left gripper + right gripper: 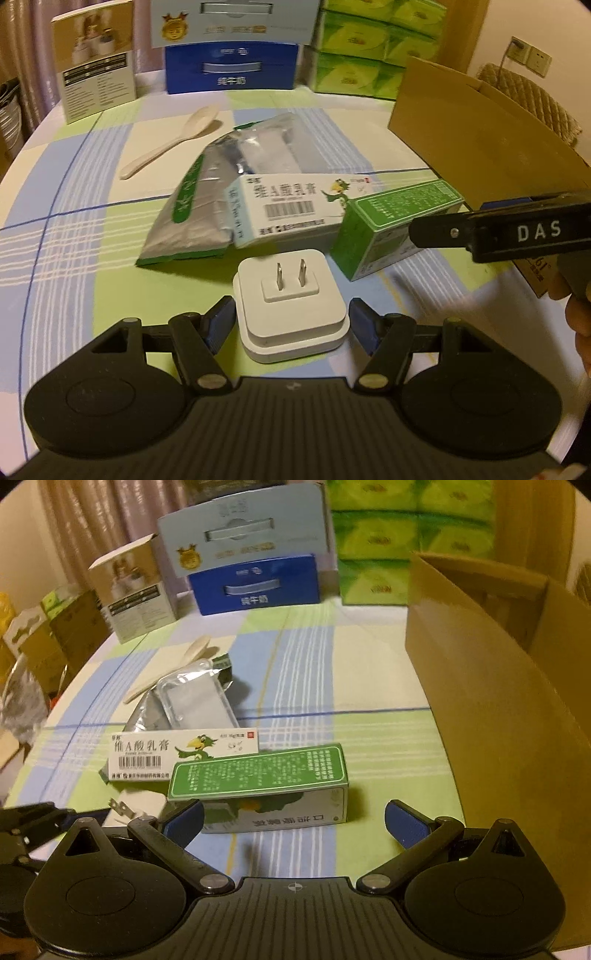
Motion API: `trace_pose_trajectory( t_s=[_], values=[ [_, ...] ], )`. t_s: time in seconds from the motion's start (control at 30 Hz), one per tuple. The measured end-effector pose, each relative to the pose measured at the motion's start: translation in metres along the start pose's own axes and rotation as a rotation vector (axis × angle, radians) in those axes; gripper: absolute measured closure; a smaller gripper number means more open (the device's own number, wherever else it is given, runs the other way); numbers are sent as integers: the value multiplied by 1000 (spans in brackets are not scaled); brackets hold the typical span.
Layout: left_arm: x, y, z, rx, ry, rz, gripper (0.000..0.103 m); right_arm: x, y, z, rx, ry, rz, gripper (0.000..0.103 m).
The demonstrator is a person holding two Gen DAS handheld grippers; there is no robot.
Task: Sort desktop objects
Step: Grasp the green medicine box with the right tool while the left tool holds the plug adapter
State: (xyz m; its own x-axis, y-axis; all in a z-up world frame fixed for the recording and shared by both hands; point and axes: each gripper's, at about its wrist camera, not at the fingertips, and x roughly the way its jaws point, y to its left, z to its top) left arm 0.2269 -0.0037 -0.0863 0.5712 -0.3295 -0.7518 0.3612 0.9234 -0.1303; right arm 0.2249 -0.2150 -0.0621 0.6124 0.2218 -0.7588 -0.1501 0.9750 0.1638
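Note:
A white plug adapter [291,306] lies prongs-up on the checked tablecloth, between the blue pads of my left gripper [291,325]. The jaws stand open around it, with small gaps either side. A green medicine box [258,786] lies just ahead of my right gripper [293,821], which is open and empty; its left pad is near the box's left end. The right gripper's side shows in the left wrist view [498,232], beside the green box [391,229]. A white ointment box [291,206], a silver foil pouch [199,214] and a cream spoon [170,144] lie behind.
An open brown cardboard box [498,686] stands at the right. Blue milk cartons [255,579], green tissue packs [380,539] and a small product box [136,590] line the table's far edge. More boxes stand on the floor at left [44,635].

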Motion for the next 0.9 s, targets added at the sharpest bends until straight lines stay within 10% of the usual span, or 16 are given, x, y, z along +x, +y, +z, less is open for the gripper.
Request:
trace_pose_trajectory(
  t_s=[0.5,0.9],
  values=[
    [3,-42,-3,162,8,-118,40,-9,-6,-5,26,-9,7,2],
    [8,-25,-1,81,-9,-31,40,10,1,17,152,-15,29,2]
  ],
)
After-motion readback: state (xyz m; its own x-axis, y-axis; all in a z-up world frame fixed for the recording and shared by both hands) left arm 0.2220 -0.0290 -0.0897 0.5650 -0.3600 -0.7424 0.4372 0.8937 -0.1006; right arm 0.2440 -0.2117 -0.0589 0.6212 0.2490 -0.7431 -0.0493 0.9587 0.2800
